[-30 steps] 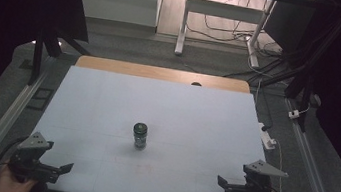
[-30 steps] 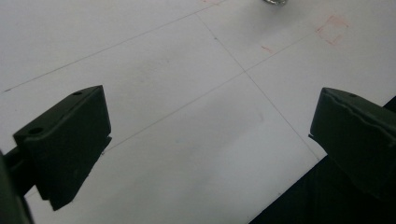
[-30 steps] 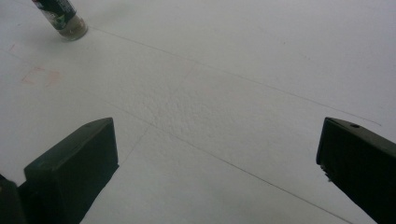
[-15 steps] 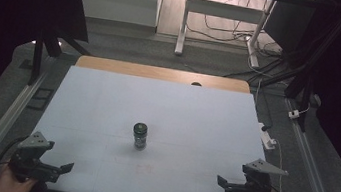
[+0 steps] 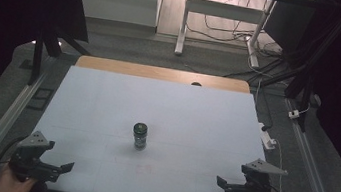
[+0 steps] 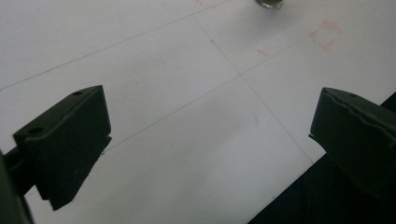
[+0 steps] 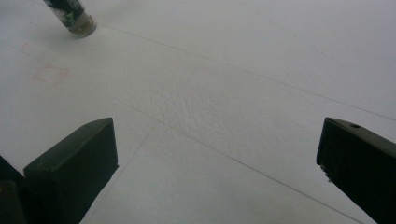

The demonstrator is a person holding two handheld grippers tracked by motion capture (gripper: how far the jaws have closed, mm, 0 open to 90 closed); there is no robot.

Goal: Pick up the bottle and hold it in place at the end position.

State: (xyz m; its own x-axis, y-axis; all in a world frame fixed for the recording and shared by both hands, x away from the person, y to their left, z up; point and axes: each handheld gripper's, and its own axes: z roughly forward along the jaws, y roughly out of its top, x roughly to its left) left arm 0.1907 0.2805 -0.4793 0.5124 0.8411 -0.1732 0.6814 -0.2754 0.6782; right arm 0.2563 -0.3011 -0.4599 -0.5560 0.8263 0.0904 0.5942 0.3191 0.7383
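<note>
Nothing moved since earlier: your left gripper point(image 5: 55, 168) and right gripper point(image 5: 230, 187) stay spread, empty. Upright dark bottle point(image 5: 139, 135) topples if you clip it.

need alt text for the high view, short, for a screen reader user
A small dark jar stands upright near the middle of a white table. At the near edge, a person's hands hold two black grippers, the left gripper and the right gripper, both open and well apart from the jar.
</note>
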